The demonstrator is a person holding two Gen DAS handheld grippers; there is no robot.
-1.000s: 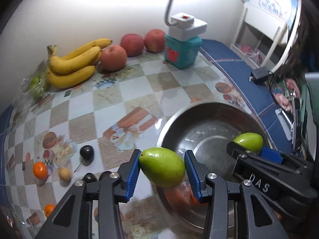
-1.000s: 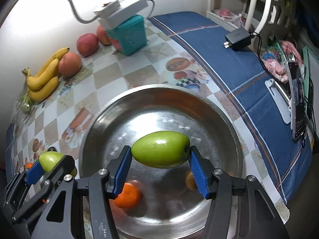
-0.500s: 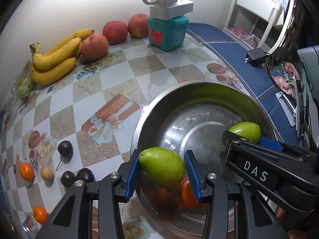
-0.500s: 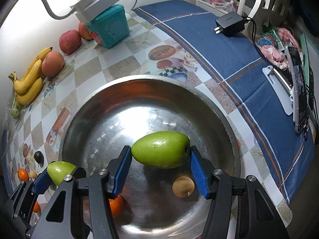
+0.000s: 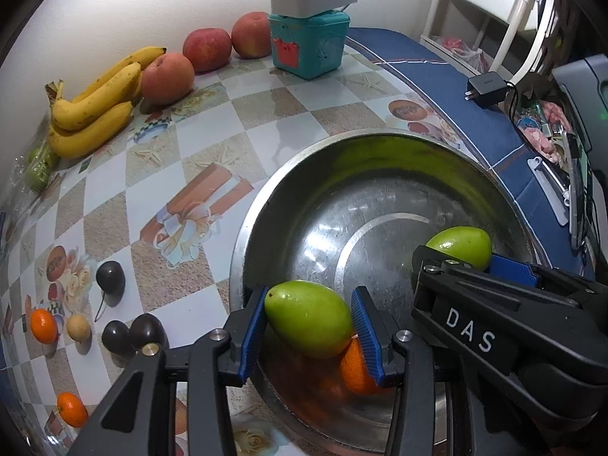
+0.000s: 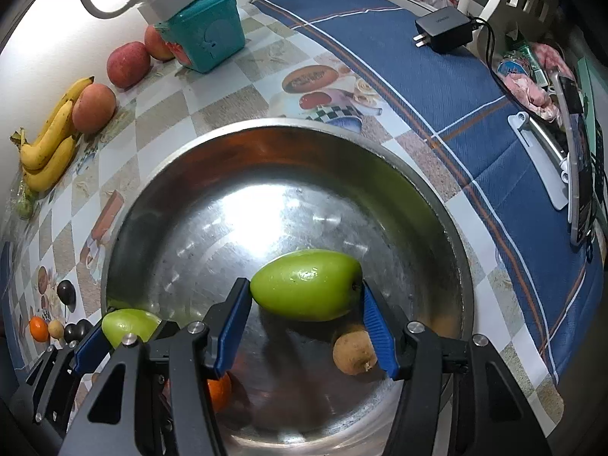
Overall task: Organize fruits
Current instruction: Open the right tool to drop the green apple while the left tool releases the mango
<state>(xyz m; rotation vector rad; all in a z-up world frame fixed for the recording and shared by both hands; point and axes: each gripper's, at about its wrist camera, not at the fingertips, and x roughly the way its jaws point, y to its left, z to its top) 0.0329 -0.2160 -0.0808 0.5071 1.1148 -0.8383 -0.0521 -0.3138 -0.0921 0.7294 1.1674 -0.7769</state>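
My left gripper [image 5: 308, 327] is shut on a green fruit [image 5: 308, 318], held over the near left rim of the steel bowl [image 5: 342, 148]. My right gripper [image 6: 307, 326] is shut on a second green fruit [image 6: 306, 285] just above the bowl's floor [image 6: 235, 228]. In the bowl lie a small orange [image 5: 355, 370] and a brown round fruit [image 6: 353, 349]. The right gripper and its fruit [image 5: 459, 245] show at the right of the left wrist view. The left gripper's fruit [image 6: 127, 325] shows at the lower left of the right wrist view.
Bananas [image 5: 95, 102], three red apples [image 5: 207, 49] and a teal box [image 5: 307, 47] with a white power strip stand by the far wall. Dark cherries [image 5: 110, 275], small oranges [image 5: 43, 325] and a pale round fruit [image 5: 78, 327] lie left of the bowl. A charger [image 6: 442, 28] lies on the blue cloth.
Both grippers sank toward the bowl with their green fruits still held. The left one moved from over the tablecloth to over the bowl's rim. The bowl now looks larger in both views.
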